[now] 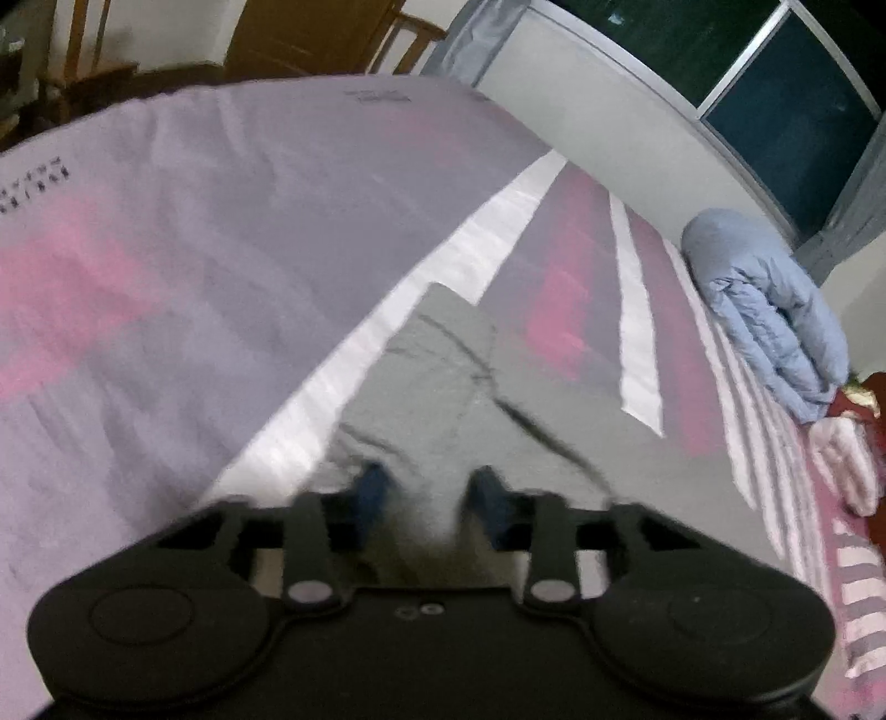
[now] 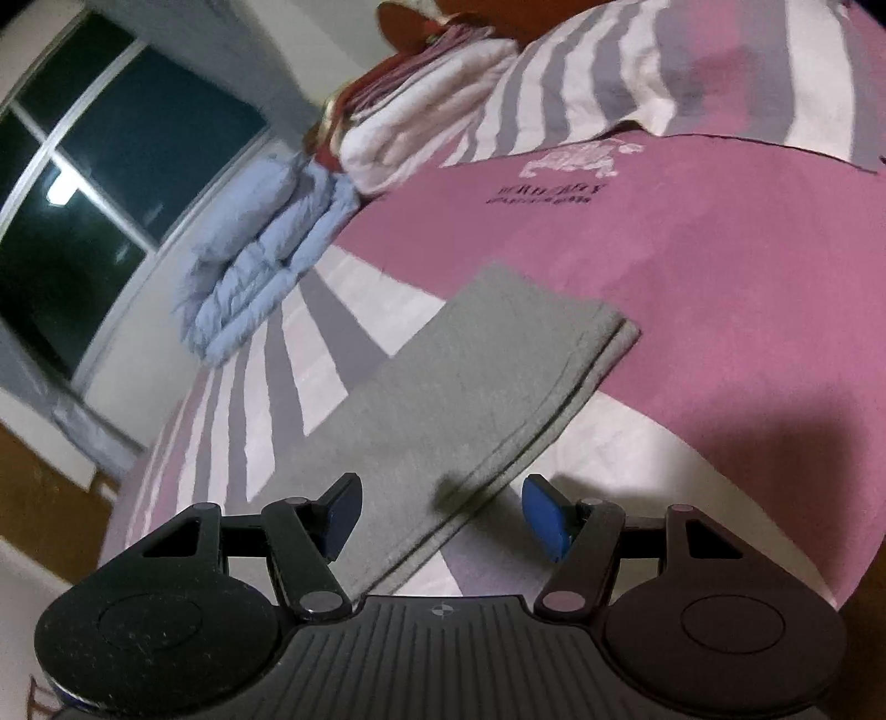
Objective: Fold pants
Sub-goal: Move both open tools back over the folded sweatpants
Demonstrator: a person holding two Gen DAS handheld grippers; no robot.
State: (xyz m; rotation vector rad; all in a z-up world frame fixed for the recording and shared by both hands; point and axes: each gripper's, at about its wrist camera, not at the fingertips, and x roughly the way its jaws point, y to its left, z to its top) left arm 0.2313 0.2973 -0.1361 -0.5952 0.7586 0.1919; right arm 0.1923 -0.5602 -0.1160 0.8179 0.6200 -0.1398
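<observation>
Two tongs work grey pants [image 2: 470,399] lying folded lengthwise on a bed [image 2: 720,310]: the left tongs [image 1: 426,498] pinch a bunch of cloth, the right tongs [image 2: 437,515] gape over the near end, gripping nothing. Beyond, a blue quilt [image 2: 260,255] lies by the window [image 2: 99,183]. A one-sided lift could likely drag the stacked legs askew.

Bed [image 1: 232,232] spread with a pink, grey and white striped cover, filling most of both views. Dark window [image 2: 83,183] with pale frame at upper left of the right wrist view, a lamp's reflection in the glass. White wall [image 1: 598,116] below the window. Wooden furniture [image 1: 310,39] at top left of the left wrist view. Folded pale-blue quilt [image 2: 266,249] against the wall, stacked bedding beside it.
</observation>
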